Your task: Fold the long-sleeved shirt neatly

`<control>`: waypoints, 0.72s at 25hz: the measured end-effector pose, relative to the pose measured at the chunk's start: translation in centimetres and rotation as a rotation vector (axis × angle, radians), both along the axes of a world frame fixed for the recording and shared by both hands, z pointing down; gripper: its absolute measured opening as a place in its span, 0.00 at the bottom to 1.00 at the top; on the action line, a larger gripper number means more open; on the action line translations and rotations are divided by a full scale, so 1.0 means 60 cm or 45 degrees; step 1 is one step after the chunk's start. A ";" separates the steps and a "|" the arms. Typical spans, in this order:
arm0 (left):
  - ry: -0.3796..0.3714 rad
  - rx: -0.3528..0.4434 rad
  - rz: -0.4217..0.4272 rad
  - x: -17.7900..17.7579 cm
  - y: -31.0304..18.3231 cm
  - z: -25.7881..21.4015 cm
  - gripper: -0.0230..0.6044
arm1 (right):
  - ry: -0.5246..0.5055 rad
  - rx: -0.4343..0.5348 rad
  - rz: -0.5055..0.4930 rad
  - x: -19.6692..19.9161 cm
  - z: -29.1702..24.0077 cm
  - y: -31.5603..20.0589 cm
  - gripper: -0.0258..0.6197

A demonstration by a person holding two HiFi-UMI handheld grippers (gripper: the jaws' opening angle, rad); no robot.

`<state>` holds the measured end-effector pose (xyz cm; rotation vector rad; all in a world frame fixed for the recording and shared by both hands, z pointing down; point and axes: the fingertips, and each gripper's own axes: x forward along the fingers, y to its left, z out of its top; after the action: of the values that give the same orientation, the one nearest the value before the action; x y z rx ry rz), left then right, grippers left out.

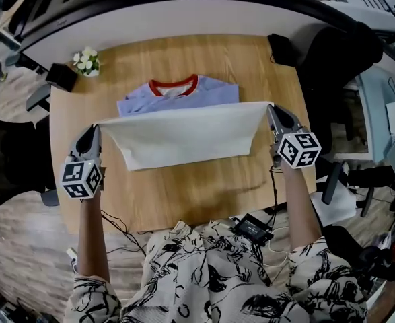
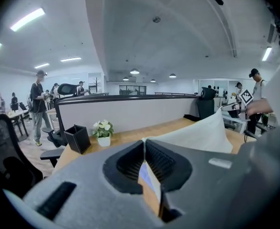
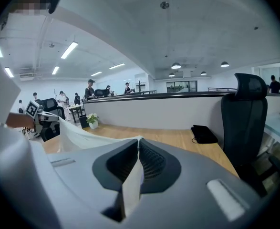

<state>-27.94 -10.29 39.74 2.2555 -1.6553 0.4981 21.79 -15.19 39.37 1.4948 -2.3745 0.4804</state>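
Note:
A light blue shirt with a red collar lies on the wooden table. Its lower part is lifted and stretched between my two grippers, pale underside showing, and hangs over the near half of the shirt. My left gripper is shut on the left corner of the hem. My right gripper is shut on the right corner. The sleeves are hidden, tucked under the body.
A small white flower pot and a black box stand at the table's far left corner. A black pouch lies at the far right. A black office chair stands to the right. Cables and a black device lie at the near edge.

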 end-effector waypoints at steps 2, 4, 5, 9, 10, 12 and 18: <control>0.009 -0.032 -0.020 0.002 -0.036 0.028 0.06 | 0.008 -0.005 -0.010 0.003 0.017 -0.037 0.07; -0.003 -0.070 -0.032 0.000 -0.066 0.057 0.06 | 0.018 -0.008 -0.024 0.002 0.033 -0.072 0.07; -0.020 -0.084 -0.032 -0.004 -0.079 0.068 0.06 | 0.022 -0.011 -0.030 -0.002 0.041 -0.089 0.07; -0.039 -0.122 -0.048 -0.020 -0.128 0.102 0.06 | 0.041 -0.040 -0.046 -0.012 0.079 -0.150 0.07; -0.047 -0.135 -0.051 -0.023 -0.138 0.112 0.06 | 0.046 -0.053 -0.051 -0.015 0.090 -0.163 0.07; -0.069 -0.172 -0.044 -0.025 -0.158 0.136 0.06 | 0.063 -0.091 -0.061 -0.019 0.118 -0.189 0.07; -0.159 -0.310 0.018 -0.027 -0.220 0.242 0.07 | 0.167 -0.238 -0.069 -0.023 0.231 -0.251 0.07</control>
<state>-29.55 -23.47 54.26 2.0966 -1.5416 0.8126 20.39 -30.27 53.24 1.3343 -2.1976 0.5567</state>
